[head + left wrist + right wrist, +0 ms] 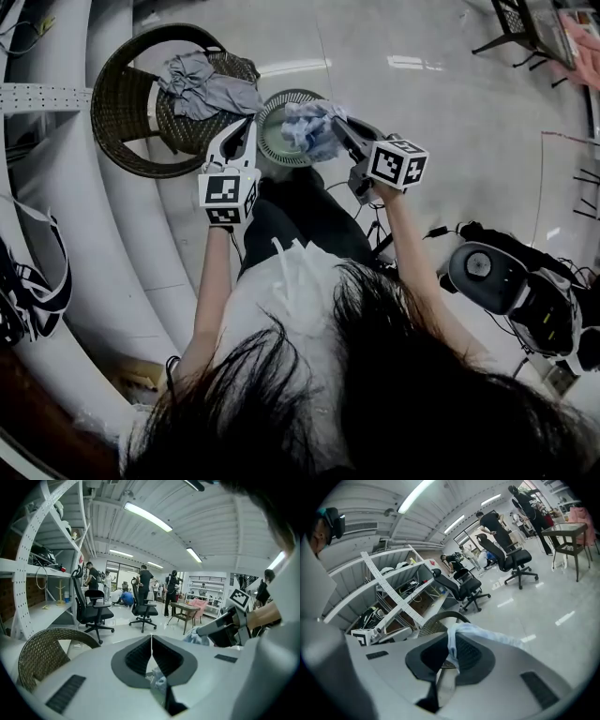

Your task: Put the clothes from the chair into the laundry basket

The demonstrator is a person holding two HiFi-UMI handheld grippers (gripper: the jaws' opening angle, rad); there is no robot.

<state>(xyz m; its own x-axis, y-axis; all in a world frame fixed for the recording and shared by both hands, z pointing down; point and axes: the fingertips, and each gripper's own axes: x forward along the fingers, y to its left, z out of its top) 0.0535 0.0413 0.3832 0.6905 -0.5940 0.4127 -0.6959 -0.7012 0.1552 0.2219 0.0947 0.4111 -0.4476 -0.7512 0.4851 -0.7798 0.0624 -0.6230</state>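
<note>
Chair: brown woven wicker, rough open weave. Grey garment on it: soft matt cloth, crumpled. Laundry basket: slatted wall, looks like plastic, matt grey-green. Pale blue garment: thin cloth, wrinkled, matt. Left claw and right claw: smooth white plastic shells, slight sheen. Inner pads: dark, ribbed, rubbery-looking, matt. Marker cubes: matt black-and-white print. Floor: pale, polished, glossy, mirrors the ceiling lights. Shelf rack: white-painted perforated metal strips. Person's top: white matt cloth.
</note>
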